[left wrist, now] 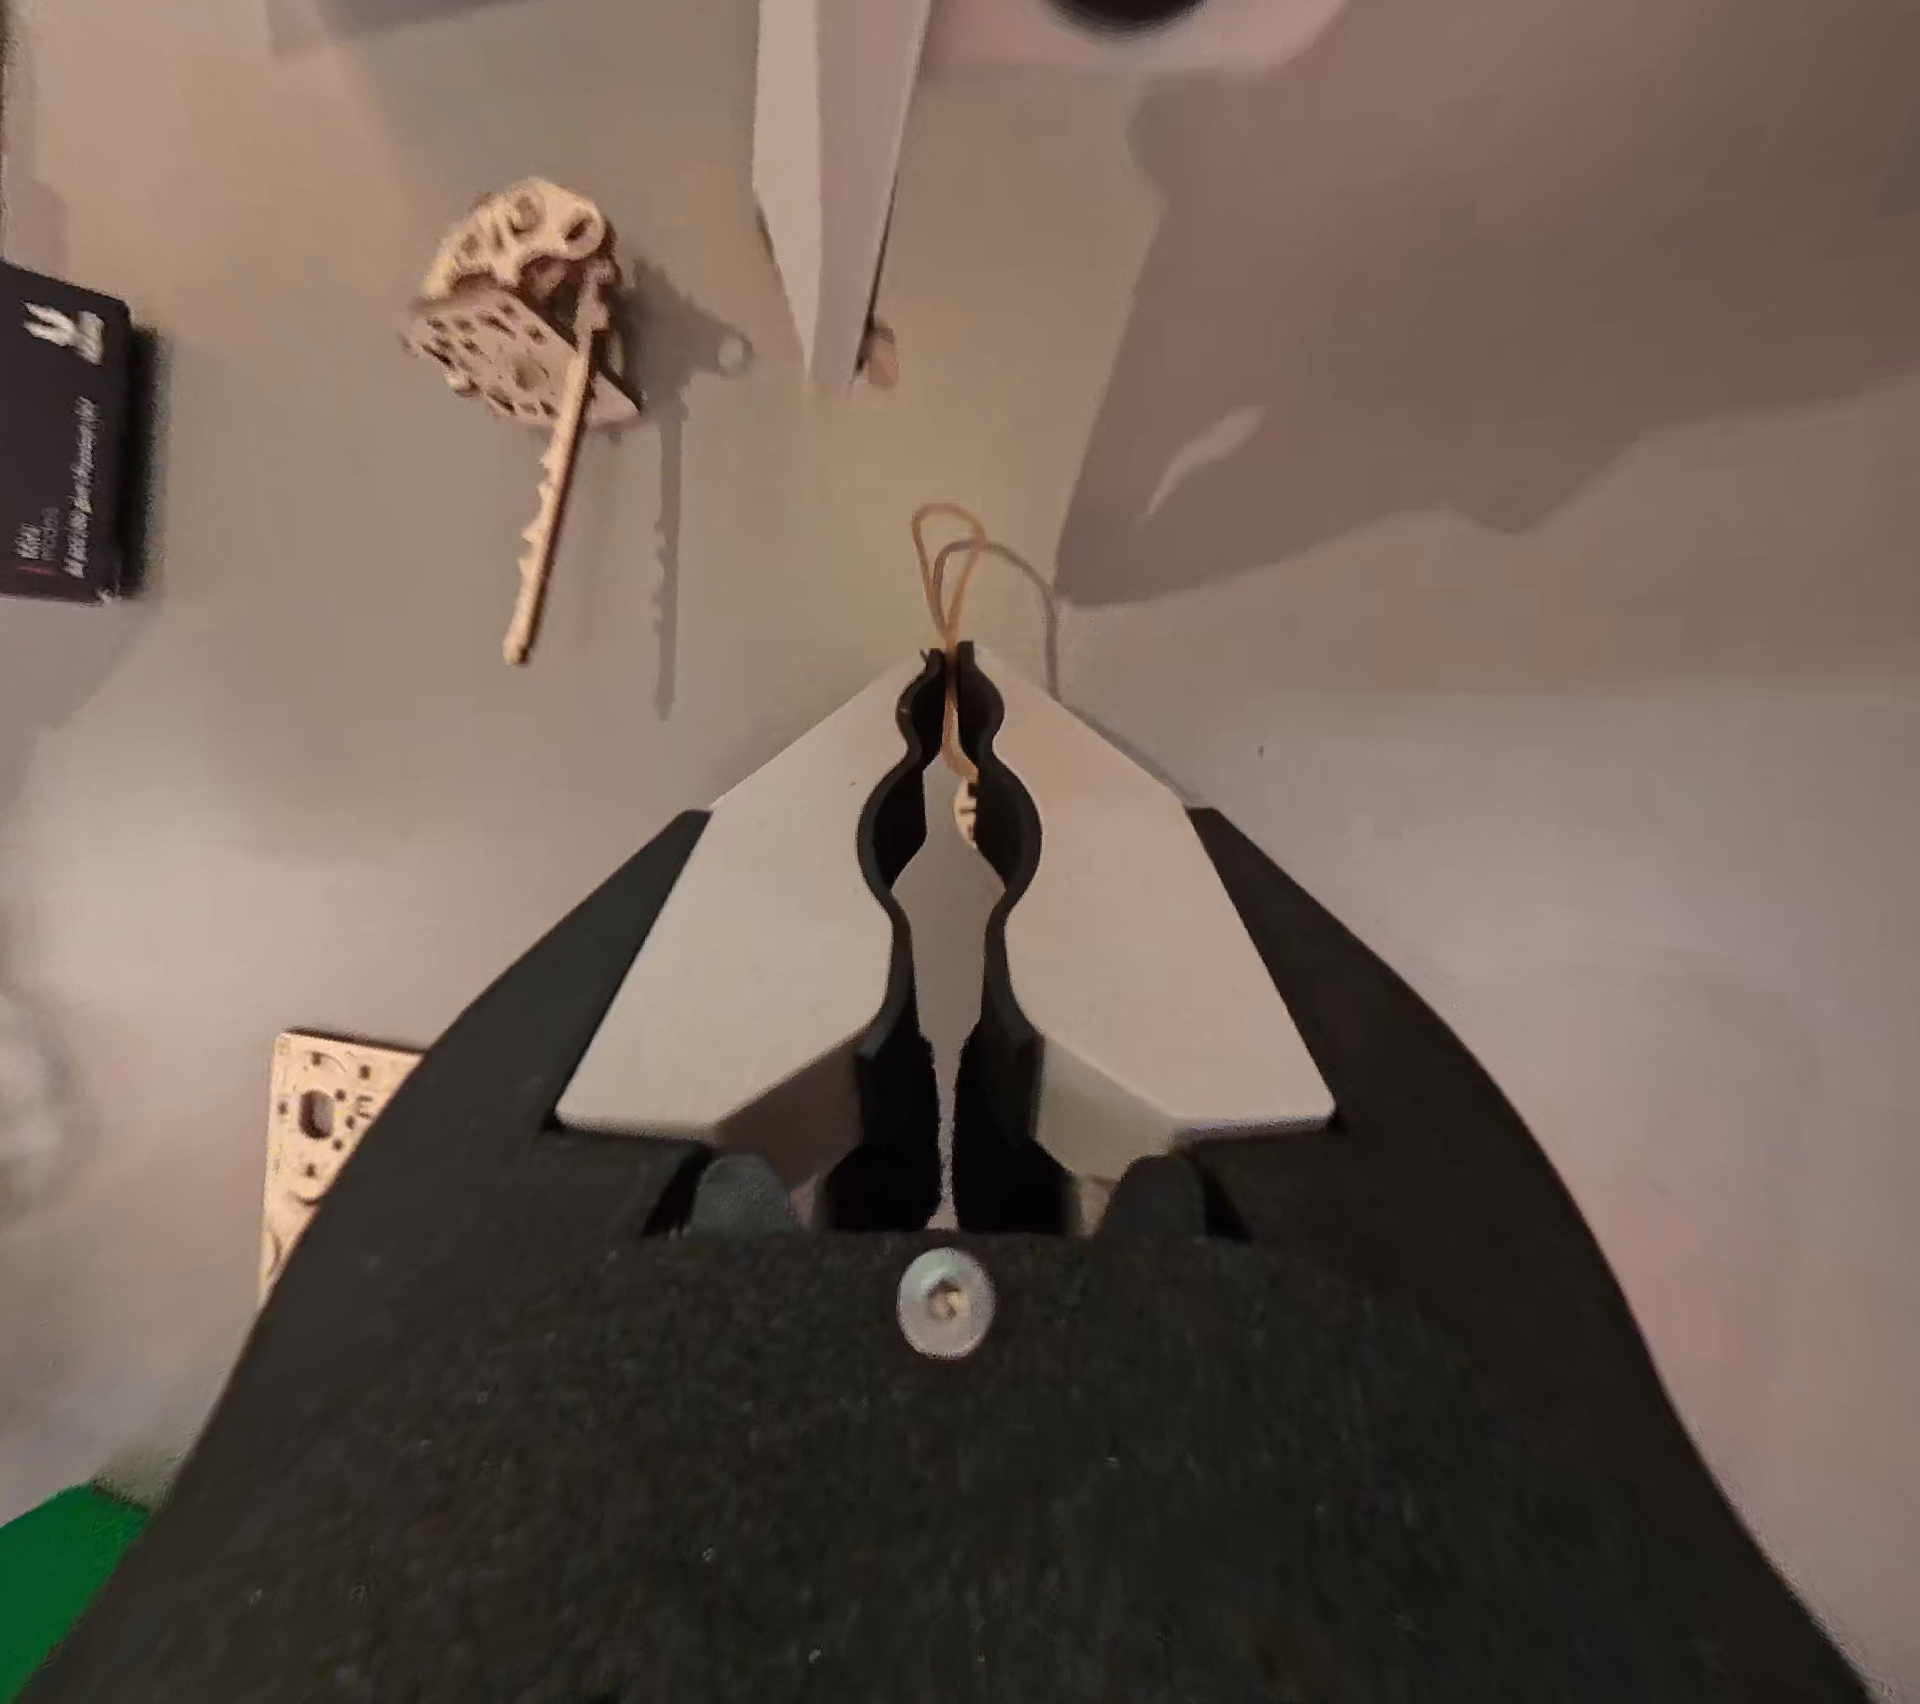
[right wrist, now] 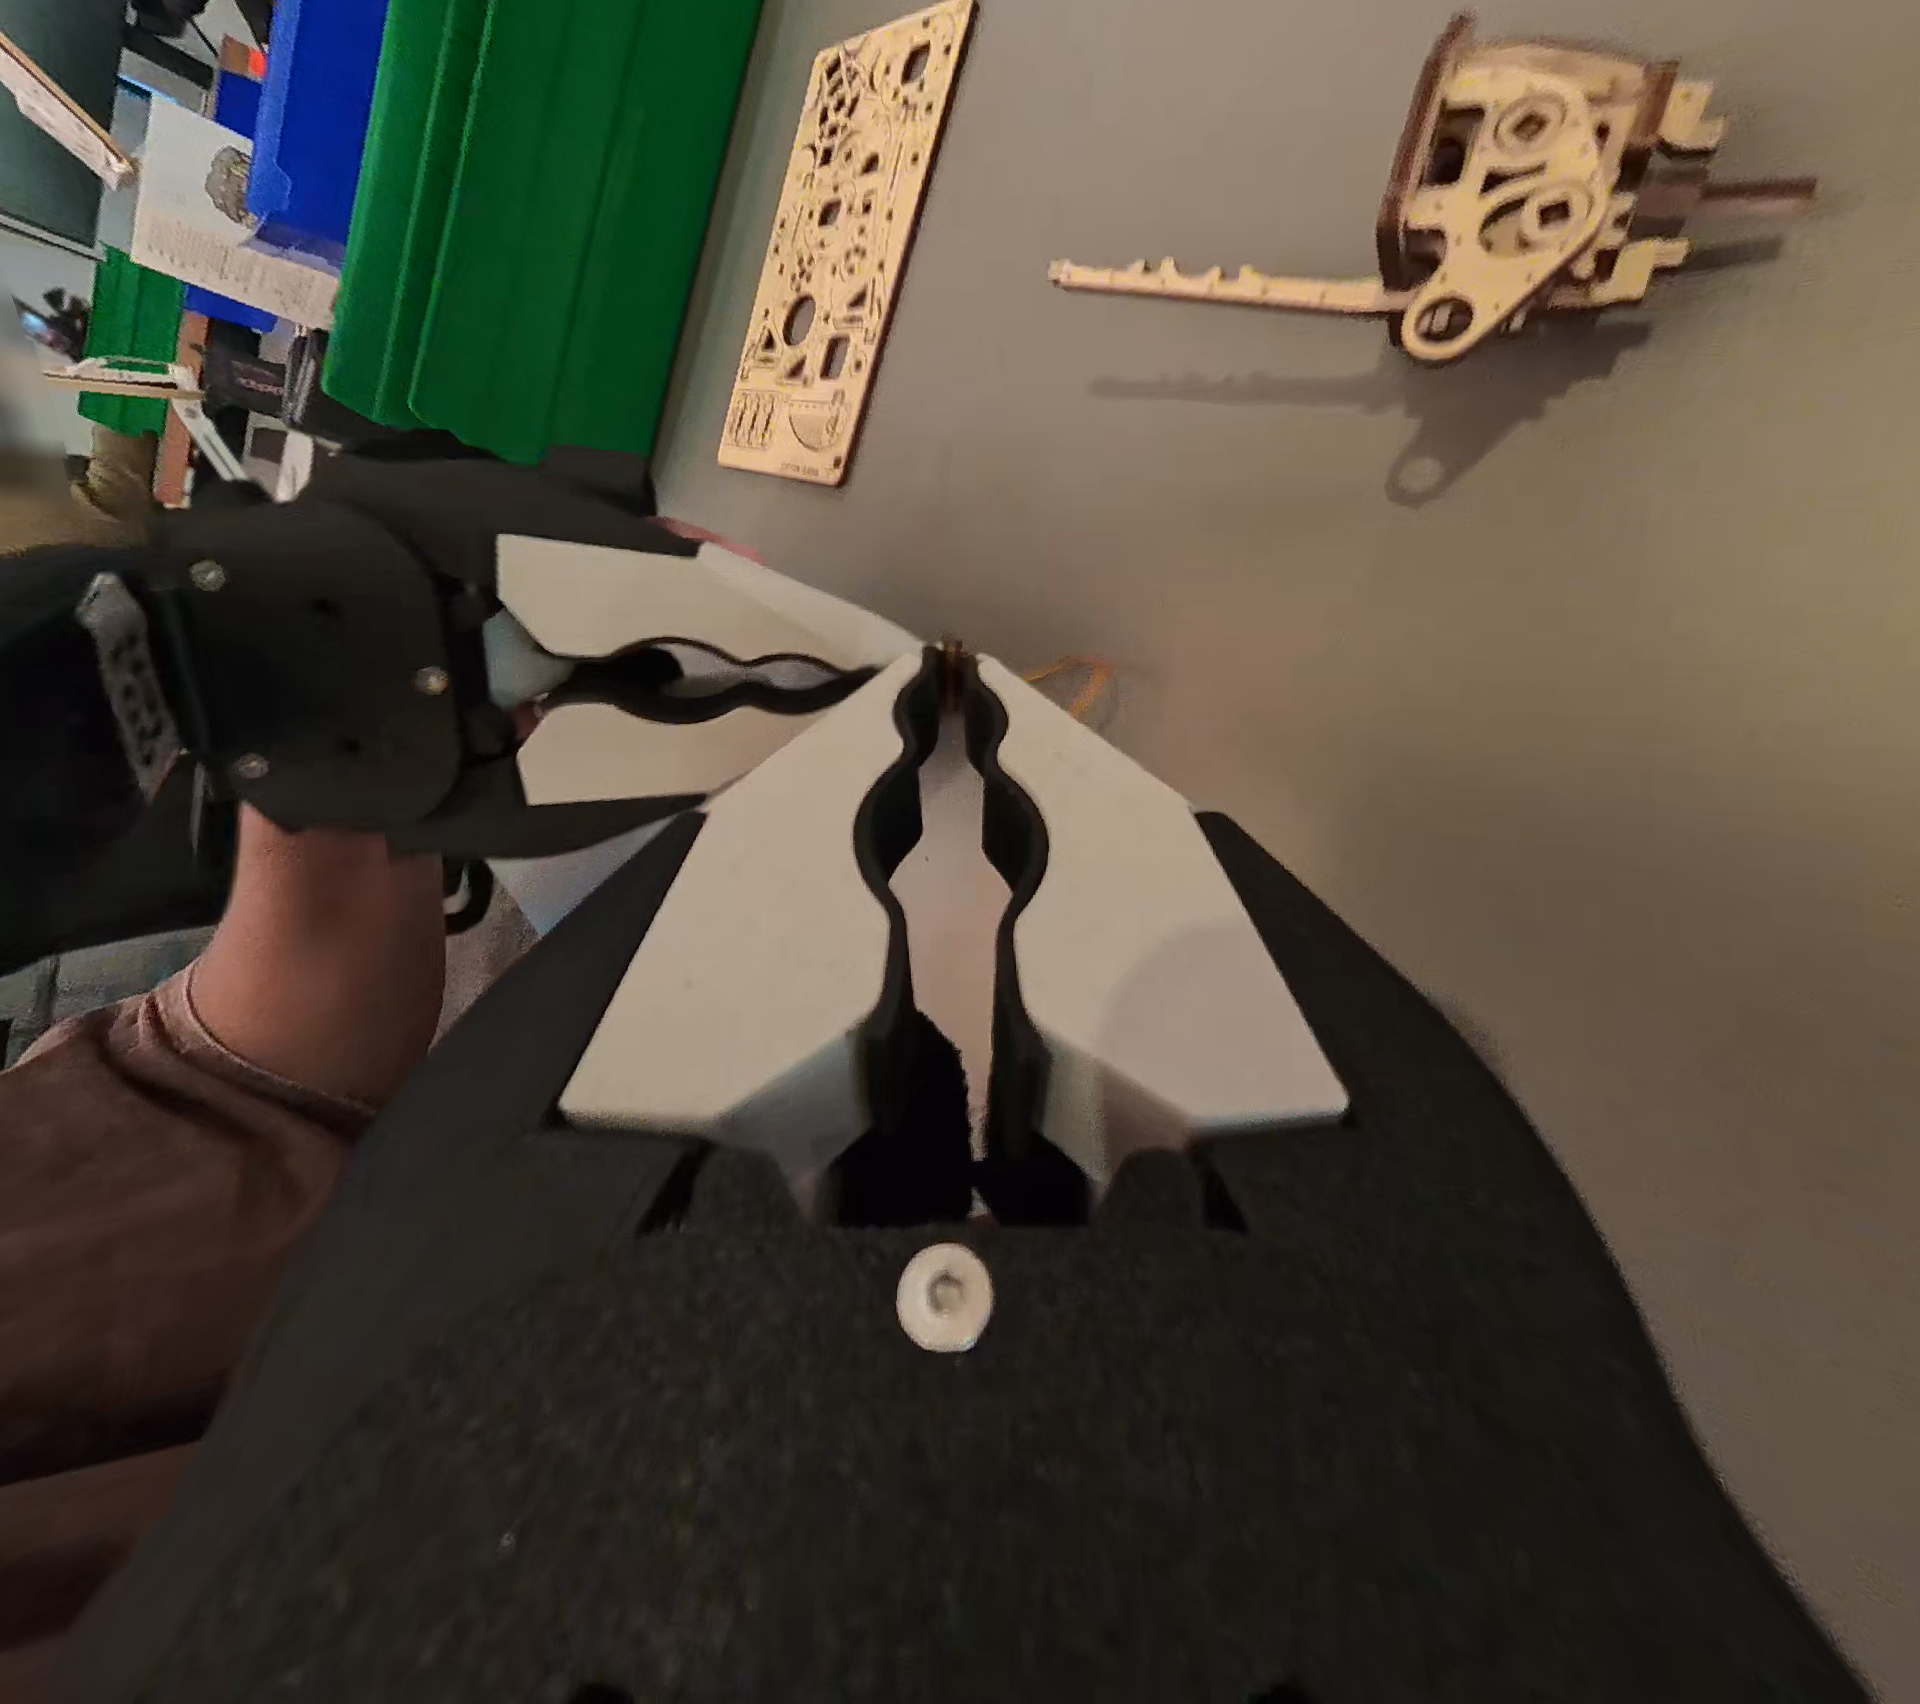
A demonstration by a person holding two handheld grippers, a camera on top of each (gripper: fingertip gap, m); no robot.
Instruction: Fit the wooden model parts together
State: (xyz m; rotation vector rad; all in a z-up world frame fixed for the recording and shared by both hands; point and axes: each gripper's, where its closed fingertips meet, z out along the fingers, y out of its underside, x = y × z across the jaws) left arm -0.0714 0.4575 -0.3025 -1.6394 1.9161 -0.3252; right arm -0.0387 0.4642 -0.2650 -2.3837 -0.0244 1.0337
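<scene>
My left gripper is shut on a tan rubber band that loops out past its tips. A small wooden piece shows between its fingers. My right gripper is shut on a small thin wooden part seen edge-on. In the right wrist view the left gripper comes in from the left and its tips meet mine, with the rubber band just beyond. The half-built wooden model with a toothed rack lies on the table. It also shows in the left wrist view, with the right gripper above.
A laser-cut wooden parts sheet lies on the grey table next to a green bin and a blue bin. A black box sits at the left edge. A person's hand holds the left gripper.
</scene>
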